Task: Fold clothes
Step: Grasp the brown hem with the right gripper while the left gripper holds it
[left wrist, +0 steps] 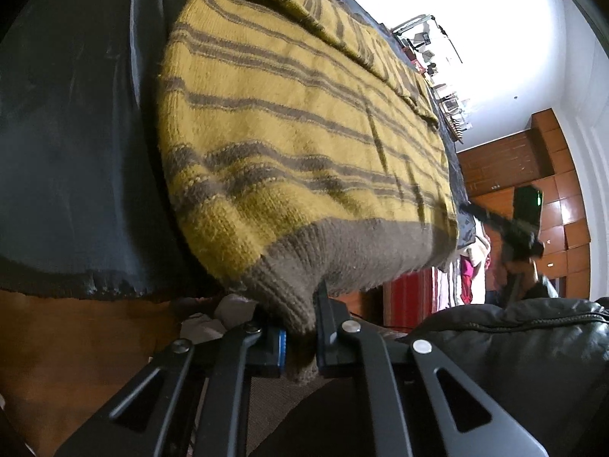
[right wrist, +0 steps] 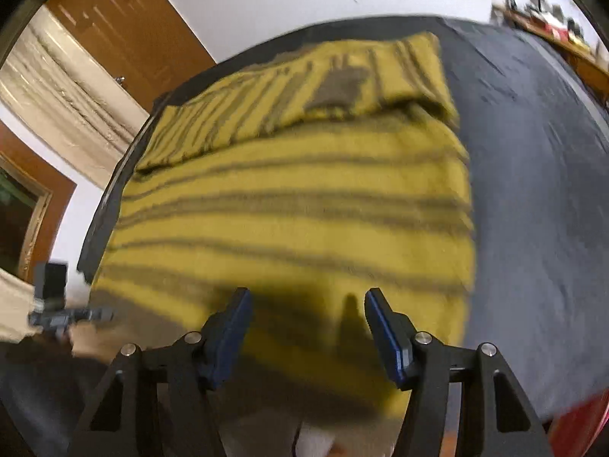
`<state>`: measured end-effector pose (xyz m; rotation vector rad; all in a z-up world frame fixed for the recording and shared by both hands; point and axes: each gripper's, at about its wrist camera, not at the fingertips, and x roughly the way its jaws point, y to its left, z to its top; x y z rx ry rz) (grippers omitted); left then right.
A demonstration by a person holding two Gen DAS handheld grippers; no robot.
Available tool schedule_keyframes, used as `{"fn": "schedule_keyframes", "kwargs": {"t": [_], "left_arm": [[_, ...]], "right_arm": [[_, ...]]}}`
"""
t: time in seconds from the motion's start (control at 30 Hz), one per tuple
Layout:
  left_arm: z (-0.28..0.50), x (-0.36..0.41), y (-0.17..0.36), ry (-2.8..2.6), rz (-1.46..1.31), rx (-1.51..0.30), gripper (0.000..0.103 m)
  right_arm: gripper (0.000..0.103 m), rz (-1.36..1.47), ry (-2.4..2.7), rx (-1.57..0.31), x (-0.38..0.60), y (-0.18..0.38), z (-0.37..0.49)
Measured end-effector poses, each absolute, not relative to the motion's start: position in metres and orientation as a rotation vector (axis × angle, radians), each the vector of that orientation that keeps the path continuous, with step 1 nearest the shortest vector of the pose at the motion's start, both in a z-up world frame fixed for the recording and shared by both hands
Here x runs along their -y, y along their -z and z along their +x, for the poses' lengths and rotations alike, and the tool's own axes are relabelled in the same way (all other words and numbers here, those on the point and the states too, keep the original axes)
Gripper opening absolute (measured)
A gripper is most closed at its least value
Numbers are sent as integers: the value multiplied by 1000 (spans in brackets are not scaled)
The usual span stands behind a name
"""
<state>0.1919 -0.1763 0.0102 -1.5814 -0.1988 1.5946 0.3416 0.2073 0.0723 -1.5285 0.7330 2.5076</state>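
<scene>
A mustard-yellow knitted sweater [left wrist: 289,122] with grey-brown stripes lies on a dark table cover [left wrist: 76,144], one sleeve folded across its far part. My left gripper [left wrist: 300,327] is shut on the sweater's grey-brown ribbed hem, which bunches between the fingers at the table's near edge. In the right wrist view the same sweater [right wrist: 297,209] spreads out blurred below the camera. My right gripper [right wrist: 308,301] hangs open just above the sweater's near part, its blue pads [right wrist: 384,327] wide apart with nothing between them. The other gripper [right wrist: 57,312] shows small at the left edge.
The dark table cover [right wrist: 533,190] extends bare to the right of the sweater. Wooden cabinets [left wrist: 548,190] and a cluttered shelf [left wrist: 426,57] stand beyond the table. A black leather sleeve [left wrist: 514,342] fills the lower right of the left wrist view. A wooden door [right wrist: 125,26] is behind.
</scene>
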Motion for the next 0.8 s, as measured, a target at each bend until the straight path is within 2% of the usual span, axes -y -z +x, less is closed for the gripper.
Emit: {"fn": "schedule_keyframes", "kwargs": {"t": [0.2, 0.53, 0.6, 0.7, 0.8], "left_arm": [[186, 172, -17, -1566, -1580, 179, 12], [184, 167, -16, -1560, -1606, 153, 12], [184, 168, -16, -1561, -1608, 154, 12], [184, 171, -15, -1566, -1612, 162, 12], [184, 173, -15, -1571, -1616, 172, 12]], "right_arm": [[64, -1533, -2335, -888, -225, -62, 407], [64, -1559, -2164, -1183, -232, -4, 442], [63, -1574, -2154, -1190, -231, 2, 438], [23, -1608, -2169, -1194, -225, 5, 430], [15, -1632, -2229, -1212, -217, 0, 423]]}}
